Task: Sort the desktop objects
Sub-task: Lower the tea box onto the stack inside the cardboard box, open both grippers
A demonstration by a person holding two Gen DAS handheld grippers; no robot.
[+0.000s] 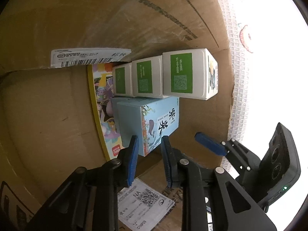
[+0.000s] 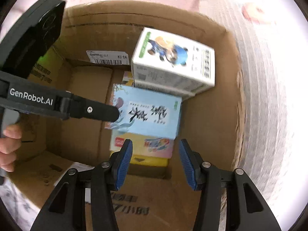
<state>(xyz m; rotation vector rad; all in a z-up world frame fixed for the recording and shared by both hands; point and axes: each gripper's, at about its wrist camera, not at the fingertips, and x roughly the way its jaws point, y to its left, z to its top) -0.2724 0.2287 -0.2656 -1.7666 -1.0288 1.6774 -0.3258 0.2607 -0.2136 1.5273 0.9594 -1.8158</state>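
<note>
While both handheld grippers are reaching into an open cardboard carton point(image 2: 221, 115), a light blue box point(image 2: 148, 113) printed with black brush characters is lying atop a flat yellow-edged picture box point(image 2: 148, 150) on the carton's floor. The left gripper point(image 1: 149, 157) is pointing down at the blue box with its blue pads point(image 1: 132, 159) a modest gap apart; nothing is sitting between them, and the box's near corner is showing just beyond the tips. From the right wrist view, one of its black fingers is lying across the box's left end, though motion blur is making actual contact hard to judge. The right gripper point(image 2: 156, 163) is hanging above the stack, its jaws spread and gripping nothing. Against the carton's far wall, three white boxes with green panels point(image 1: 169, 75) are standing side by side, touching; the uppermost is showing a cartoon bear. A person's hand point(image 2: 8, 148) is gripping the left tool's handle.
</note>
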